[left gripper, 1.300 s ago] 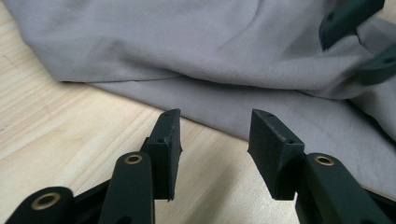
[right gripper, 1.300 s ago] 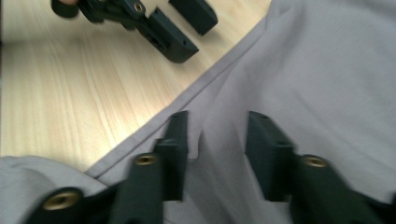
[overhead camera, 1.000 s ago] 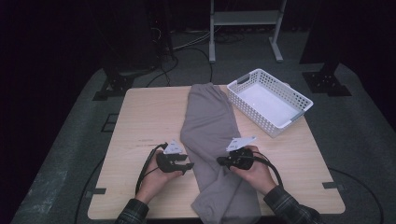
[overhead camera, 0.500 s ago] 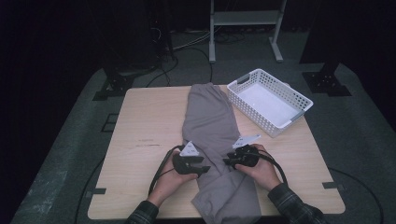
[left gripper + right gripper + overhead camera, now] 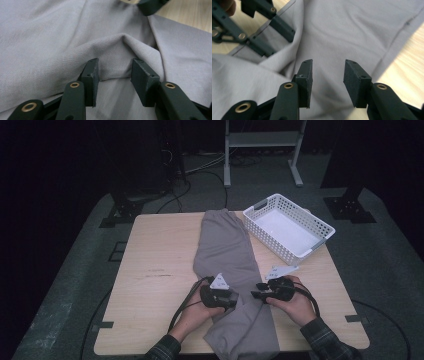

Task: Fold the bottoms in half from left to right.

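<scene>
A long grey garment (image 5: 225, 245) lies lengthwise down the middle of the wooden table (image 5: 155, 255). Both grippers sit over its near part, tips facing each other. My left gripper (image 5: 233, 303) has come in from the garment's left edge. Its jaws have just been closing and stand either side of a raised fold of grey cloth (image 5: 117, 47); the pads do not visibly squeeze it. My right gripper (image 5: 255, 295) has just been opening and stands open over the flat cloth (image 5: 352, 30) with nothing pinched. The left gripper (image 5: 274, 25) shows at the upper left of the right gripper view.
A white plastic basket (image 5: 280, 251) stands at the table's far right, close to the garment's right edge. Bare wood lies left of the garment. Dark floor, cables and a metal stand surround the table.
The left hand has slid right onto the garment and pushed up a fold. The right gripper has opened and drawn a little to the right.
</scene>
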